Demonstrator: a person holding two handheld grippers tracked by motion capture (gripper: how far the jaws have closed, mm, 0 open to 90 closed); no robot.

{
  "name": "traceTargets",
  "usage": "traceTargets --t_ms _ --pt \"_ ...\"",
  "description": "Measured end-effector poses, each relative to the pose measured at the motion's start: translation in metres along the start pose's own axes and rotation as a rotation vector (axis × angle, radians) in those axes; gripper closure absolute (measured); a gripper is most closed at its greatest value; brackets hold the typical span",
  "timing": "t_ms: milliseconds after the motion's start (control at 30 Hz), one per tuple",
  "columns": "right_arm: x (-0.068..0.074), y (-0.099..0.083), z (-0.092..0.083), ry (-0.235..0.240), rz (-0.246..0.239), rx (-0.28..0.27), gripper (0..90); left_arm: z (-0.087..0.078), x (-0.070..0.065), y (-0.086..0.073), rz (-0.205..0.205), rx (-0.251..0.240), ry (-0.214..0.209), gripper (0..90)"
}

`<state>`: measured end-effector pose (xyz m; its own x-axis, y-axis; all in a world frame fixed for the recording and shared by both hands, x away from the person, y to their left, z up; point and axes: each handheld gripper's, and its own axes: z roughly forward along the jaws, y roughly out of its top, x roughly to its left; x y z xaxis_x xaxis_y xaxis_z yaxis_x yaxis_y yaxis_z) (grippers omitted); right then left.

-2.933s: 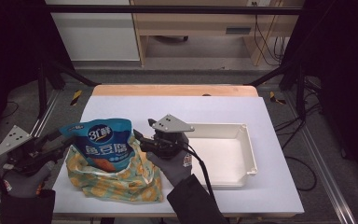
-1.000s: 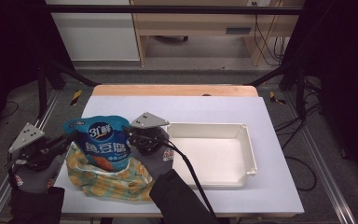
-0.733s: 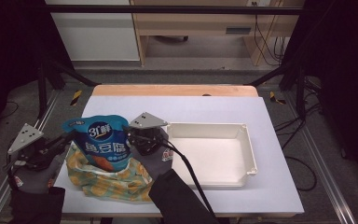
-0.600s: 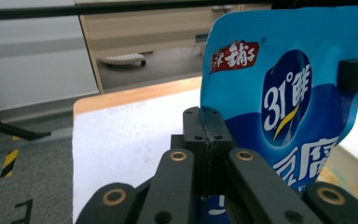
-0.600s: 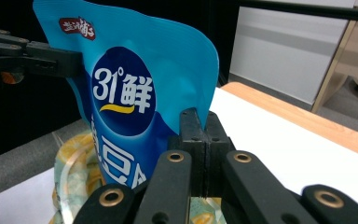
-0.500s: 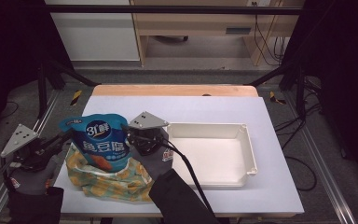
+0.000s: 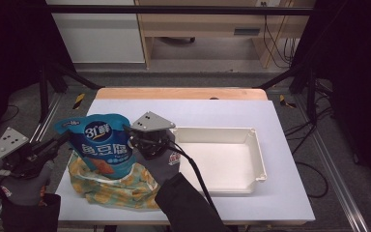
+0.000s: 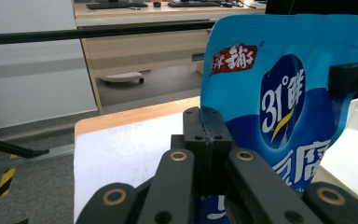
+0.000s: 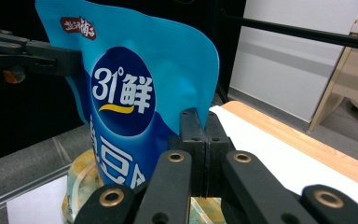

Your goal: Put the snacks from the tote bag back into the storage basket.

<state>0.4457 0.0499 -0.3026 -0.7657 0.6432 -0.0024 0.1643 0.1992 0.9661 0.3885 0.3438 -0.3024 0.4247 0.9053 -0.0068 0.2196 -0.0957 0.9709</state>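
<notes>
**Kid:** What are you holding up there?

**Me:** I am holding a blue snack bag (image 7: 101,145). It is hanging just above a yellow patterned cloth (image 7: 113,186) at the left part of the white table (image 7: 232,108). A white tray (image 7: 253,150) is sitting to the right of it.

**Kid:** Are both grabbers on it?

**Me:** Yes. My left gripper (image 8: 206,140) is pinching the bag's left edge, jaws squeezed tight together on the thin seam. My right gripper (image 9: 201,140) is pinching the other edge in the same way. So the bag is hanging between them, standing tall.

**Kid:** Is it heavy?

**Me:** I am guessing not. It looks like a soft, puffy plastic pouch, and it is keeping its shape without sagging much. The shiny skin is probably slippery, though.

**Kid:** So where is the best place to grab?

**Me:** Right where I am grabbing now, on the flat side seams. They are thin and stiffer than the puffy middle. If I squeeze the middle, I am thinking it could crush the food inside.
</notes>
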Motion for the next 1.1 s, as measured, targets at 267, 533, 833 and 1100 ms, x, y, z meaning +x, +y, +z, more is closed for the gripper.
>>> traceTargets --t_ms 267,533,833,1100 --pt "0.002 0.012 -0.008 -0.002 -0.023 -0.012 90.0 -0.006 -0.003 0.012 0.013 -0.027 0.000 90.0" --pt "0.001 0.023 -0.015 -0.010 -0.034 -0.034 90.0 -0.006 -0.006 0.026 0.029 -0.037 0.005 90.0" --pt "-0.001 0.036 -0.019 -0.013 -0.034 -0.055 90.0 -0.010 -0.008 0.041 0.038 -0.054 0.012 90.0" --pt "0.001 0.046 -0.026 -0.010 -0.052 -0.068 90.0 -0.016 -0.011 0.050 0.040 -0.067 0.006 90.0"
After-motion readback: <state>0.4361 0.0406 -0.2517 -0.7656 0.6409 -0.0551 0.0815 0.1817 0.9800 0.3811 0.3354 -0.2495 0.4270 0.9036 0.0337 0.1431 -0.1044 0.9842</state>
